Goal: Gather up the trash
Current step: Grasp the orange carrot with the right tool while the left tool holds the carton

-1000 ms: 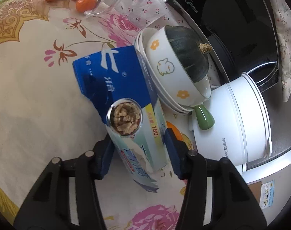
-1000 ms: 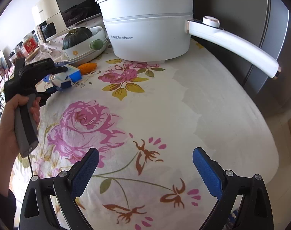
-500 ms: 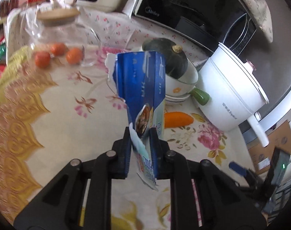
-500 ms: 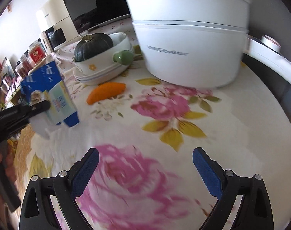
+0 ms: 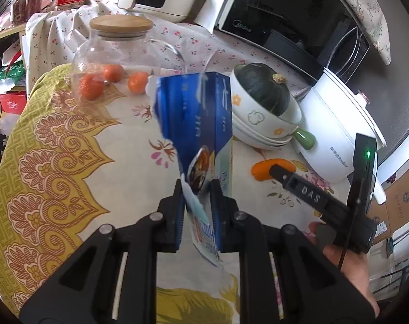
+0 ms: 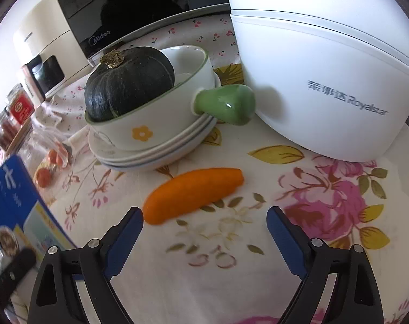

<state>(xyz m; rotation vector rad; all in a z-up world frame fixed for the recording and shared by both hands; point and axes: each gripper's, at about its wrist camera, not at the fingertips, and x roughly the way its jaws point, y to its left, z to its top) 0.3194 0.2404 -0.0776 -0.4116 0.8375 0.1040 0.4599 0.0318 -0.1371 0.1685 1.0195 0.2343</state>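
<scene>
My left claw (image 5: 196, 197) clamped on torn blue cardboard carton (image 5: 196, 124), carton lifted clear of floral-cloth counter (image 5: 69, 162), standing upright at 12 o'clock from pads. My right claw (image 6: 204, 226) wide, jaws closing, nothing between pads. Orange curved peel piece (image 6: 193, 194) flat on counter, at 11 o'clock just beyond right claw's left finger (image 6: 126, 232), in front of stacked white bowl with green handle (image 6: 161, 118).

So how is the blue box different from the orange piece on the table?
The blue box is a torn carton with flat sides; the orange piece is rounded and curved, much smaller. The blue box is pinched in the left gripper, off the cloth; the orange piece lies loose on the tablecloth, ahead of the closing right gripper, untouched.
</scene>
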